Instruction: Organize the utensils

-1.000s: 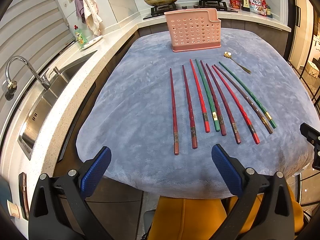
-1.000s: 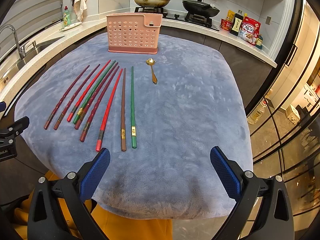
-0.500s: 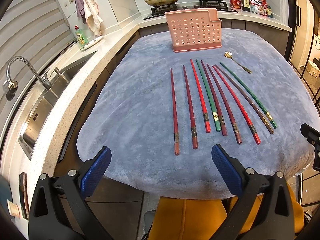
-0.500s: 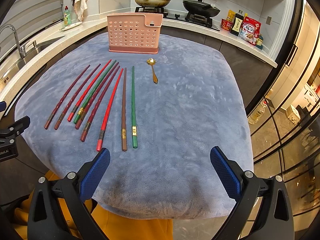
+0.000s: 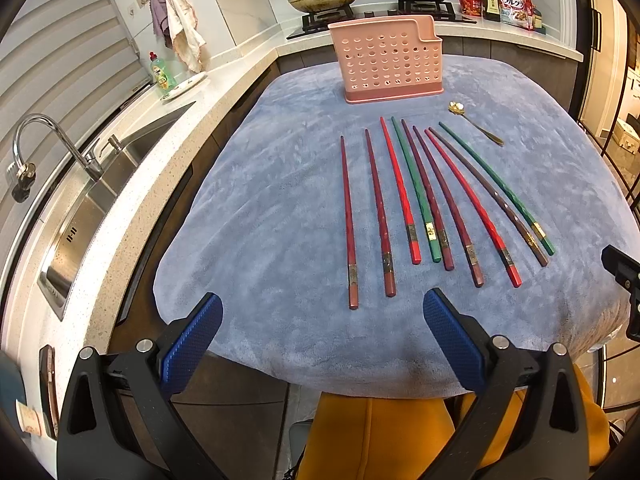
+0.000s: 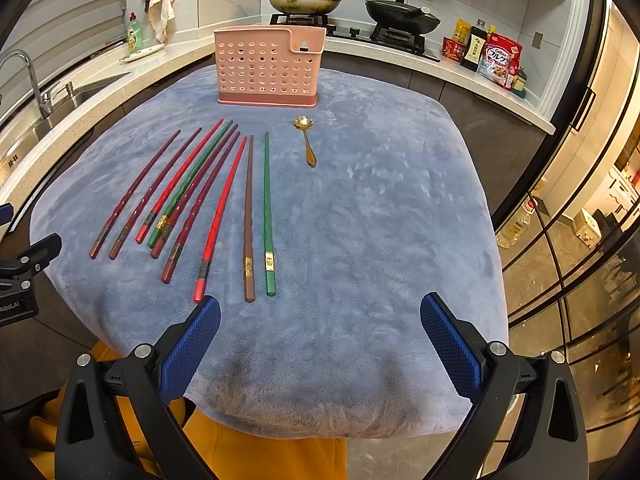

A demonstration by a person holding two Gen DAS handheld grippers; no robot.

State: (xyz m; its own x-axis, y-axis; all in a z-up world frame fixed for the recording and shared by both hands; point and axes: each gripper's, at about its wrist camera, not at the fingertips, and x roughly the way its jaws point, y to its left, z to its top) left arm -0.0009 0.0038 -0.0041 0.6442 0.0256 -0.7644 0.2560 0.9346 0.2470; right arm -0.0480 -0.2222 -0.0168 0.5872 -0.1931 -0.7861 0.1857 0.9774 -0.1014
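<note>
Several red, maroon, green and brown chopsticks lie side by side on a blue-grey cloth; they also show in the right wrist view. A small gold spoon lies to their right, also in the right wrist view. A pink perforated utensil holder stands upright behind them, and in the right wrist view. My left gripper is open and empty over the cloth's near edge. My right gripper is open and empty, near the handle ends of the chopsticks.
A steel sink and tap lie to the left along a speckled counter. Two pans sit on the hob behind the holder. Food packets stand at the back right. A glass cabinet is on the right.
Both grippers have crept slightly forward over the cloth. The chopsticks, spoon and holder have not moved.
</note>
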